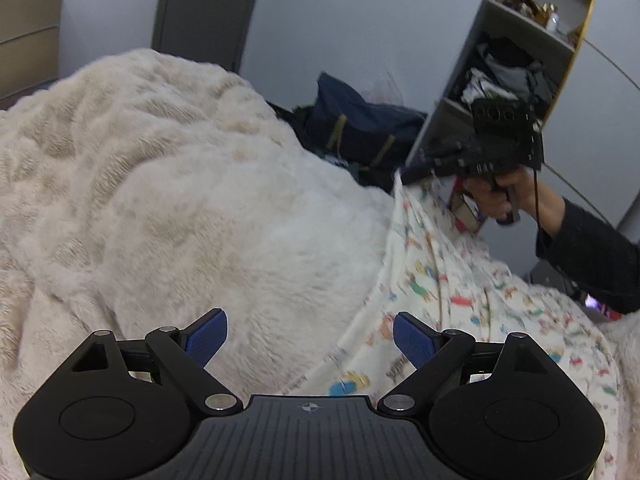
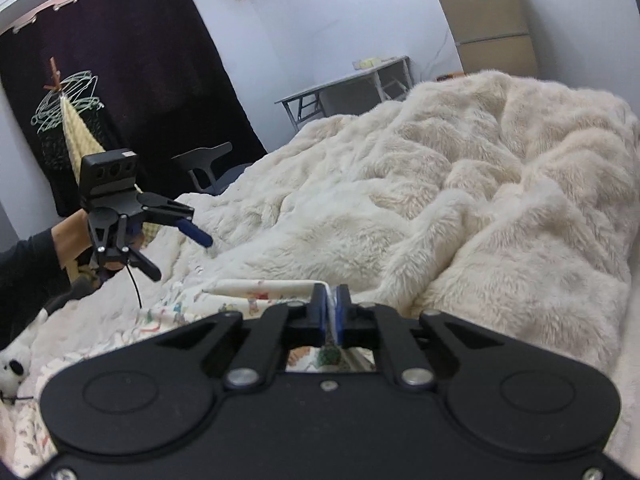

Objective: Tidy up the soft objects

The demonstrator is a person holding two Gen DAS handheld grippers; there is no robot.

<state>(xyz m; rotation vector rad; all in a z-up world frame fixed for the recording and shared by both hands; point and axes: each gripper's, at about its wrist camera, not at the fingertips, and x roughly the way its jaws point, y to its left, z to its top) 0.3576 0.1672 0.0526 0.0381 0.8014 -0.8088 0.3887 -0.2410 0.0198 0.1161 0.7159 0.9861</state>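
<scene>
Right gripper [image 2: 330, 300] is clamped on a corner of the printed sheet [image 1: 460, 280]; left gripper [image 1: 310, 336] gapes wide, holding nothing. We judge the work barely begun: one corner raised, no fold made, fur blanket [image 1: 180, 180] heaped unsorted. Sheet lies at four o'clock of the blanket, thin, crumpled, white with small coloured figures.

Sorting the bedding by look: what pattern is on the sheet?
The sheet is white with small multicoloured figures, clearest in the left wrist view.
</scene>
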